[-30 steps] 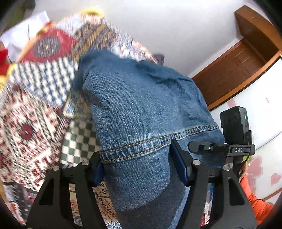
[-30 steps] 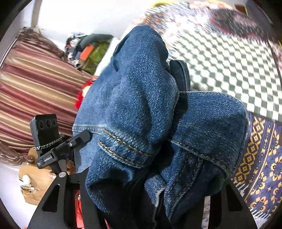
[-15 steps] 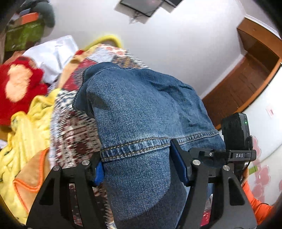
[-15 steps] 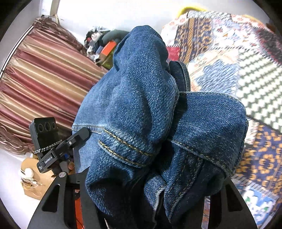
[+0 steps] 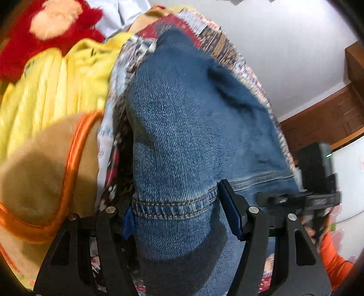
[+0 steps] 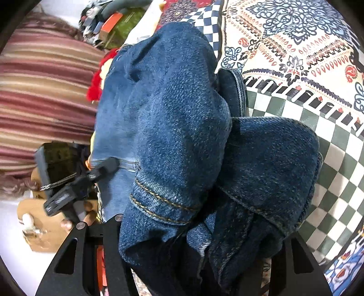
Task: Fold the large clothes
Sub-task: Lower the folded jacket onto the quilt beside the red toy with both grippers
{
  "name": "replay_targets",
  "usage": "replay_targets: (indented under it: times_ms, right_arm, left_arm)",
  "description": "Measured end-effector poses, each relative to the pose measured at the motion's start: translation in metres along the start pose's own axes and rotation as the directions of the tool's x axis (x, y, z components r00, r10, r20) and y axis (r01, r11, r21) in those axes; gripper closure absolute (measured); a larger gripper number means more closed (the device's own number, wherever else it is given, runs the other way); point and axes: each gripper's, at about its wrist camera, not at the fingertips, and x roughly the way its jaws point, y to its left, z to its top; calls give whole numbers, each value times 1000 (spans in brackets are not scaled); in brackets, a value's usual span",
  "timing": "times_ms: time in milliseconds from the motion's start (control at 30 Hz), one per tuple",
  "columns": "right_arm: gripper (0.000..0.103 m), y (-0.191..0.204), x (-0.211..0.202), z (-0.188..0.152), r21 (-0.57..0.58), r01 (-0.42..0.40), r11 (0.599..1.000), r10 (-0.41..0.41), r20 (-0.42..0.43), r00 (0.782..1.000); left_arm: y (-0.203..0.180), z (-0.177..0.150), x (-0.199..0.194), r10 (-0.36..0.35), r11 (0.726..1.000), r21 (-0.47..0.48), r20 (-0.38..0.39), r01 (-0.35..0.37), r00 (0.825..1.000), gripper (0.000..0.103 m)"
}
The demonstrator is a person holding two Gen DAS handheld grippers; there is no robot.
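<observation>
A pair of blue jeans (image 5: pixel 186 136) hangs bunched between both grippers, over a patterned bedspread (image 6: pixel 295 41). My left gripper (image 5: pixel 175 211) is shut on a hemmed fold of the denim, its blue pads (image 5: pixel 229 209) pressing the cloth on either side. In the right wrist view the jeans (image 6: pixel 163 123) are piled thickly over my right gripper (image 6: pixel 195 227), which is shut on a wad of them; its fingertips are hidden under the fabric. The other gripper shows at the edge of each view, with a hand in an orange sleeve (image 5: pixel 334 261) behind it.
A yellow blanket (image 5: pixel 59 79), a tan blanket with orange trim (image 5: pixel 45 164) and a red plush toy (image 5: pixel 45 27) lie at the left. A striped curtain (image 6: pixel 41 95) and clutter (image 6: pixel 113 20) stand beyond the bed. A wooden door (image 5: pixel 329 116) and white wall are at the right.
Both grippers have swung across the bed and lower with the jeans still held. The yellow and tan blankets and red toy now fill the left wrist view; the bedspread looms closer at the right.
</observation>
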Motion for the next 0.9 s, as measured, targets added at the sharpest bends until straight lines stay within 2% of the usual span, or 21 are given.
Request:
replay_targets:
  times_ms: [167, 300, 533, 700, 800, 900]
  right_arm:
    - [45, 18, -6, -9, -97, 77, 992, -80, -30, 996]
    - [35, 29, -22, -22, -133, 145, 980, -147, -9, 989]
    - [35, 7, -67, -35, -135, 196, 971, -191, 49, 980]
    - [35, 18, -106, -37, -164, 310, 936, -282, 174, 944]
    - [35, 36, -120, -34, -201, 349, 915, -296, 254, 921]
    - [35, 60, -120, -27, -257, 392, 883, -303, 323, 896]
  left_arm:
    - [14, -12, 4, -9, 1000, -17, 11, 10, 1000, 36]
    - [7, -20, -7, 74, 997, 18, 28, -75, 997, 36]
    - [-20, -41, -36, 213, 965, 136, 80, -223, 974, 36]
    - [-49, -48, -54, 277, 925, 228, 146, -305, 950, 36]
    - [-73, -42, -59, 311, 888, 283, 208, -362, 927, 35]
    - [-90, -27, -54, 316, 859, 330, 261, -392, 912, 31]
